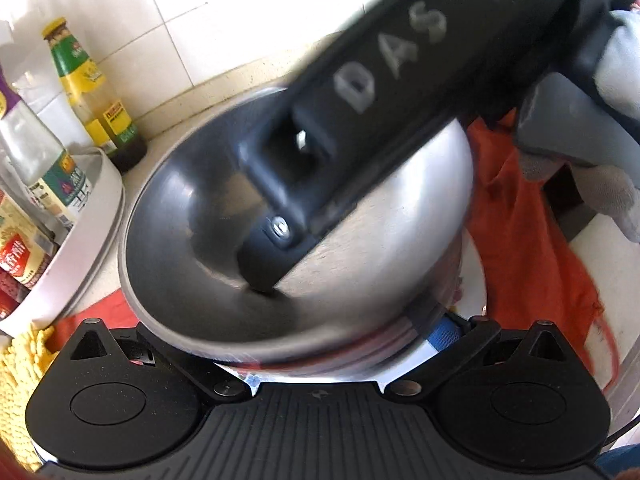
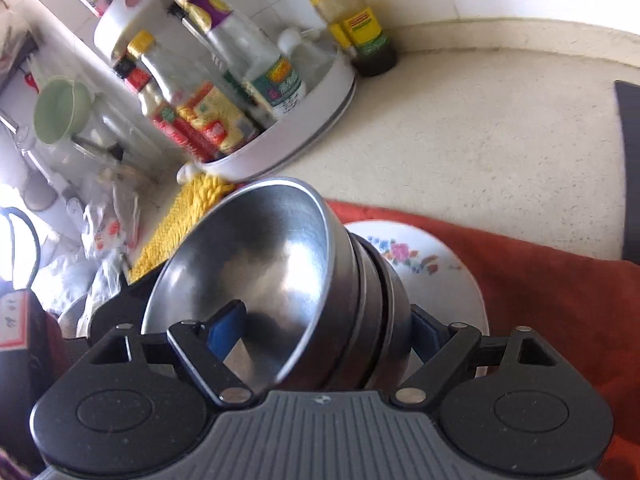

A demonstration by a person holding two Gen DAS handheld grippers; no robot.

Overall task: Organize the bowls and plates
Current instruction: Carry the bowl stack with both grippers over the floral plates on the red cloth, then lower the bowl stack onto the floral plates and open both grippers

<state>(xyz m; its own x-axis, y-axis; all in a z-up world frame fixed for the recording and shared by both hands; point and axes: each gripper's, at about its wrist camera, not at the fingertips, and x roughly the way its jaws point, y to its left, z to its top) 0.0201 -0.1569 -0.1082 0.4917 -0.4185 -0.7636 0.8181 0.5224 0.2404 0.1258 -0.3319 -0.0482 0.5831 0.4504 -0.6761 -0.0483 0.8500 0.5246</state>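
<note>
Over on the left there's a white condiment rack [image 2: 280,136] crammed with sauce bottles on the speckled desk [image 2: 480,128], with a yellow cloth [image 2: 176,224] just in front of it. Mid-frame, the right gripper [image 2: 324,330] has its jaws clamped on a tilted stack of steel bowls [image 2: 256,264], one blue pad inside the top bowl. Further right, the floral plate [image 2: 424,256] sits on an orange towel [image 2: 560,300]; the left gripper [image 1: 296,344] is close against the bowls, but can't tell how its jaws stand.

A stack of nested shiny steel bowls [image 2: 280,280] is tilted on its side, opening up-left, over a white floral-patterned plate [image 2: 424,264] lying on an orange cloth [image 2: 560,300].
</note>
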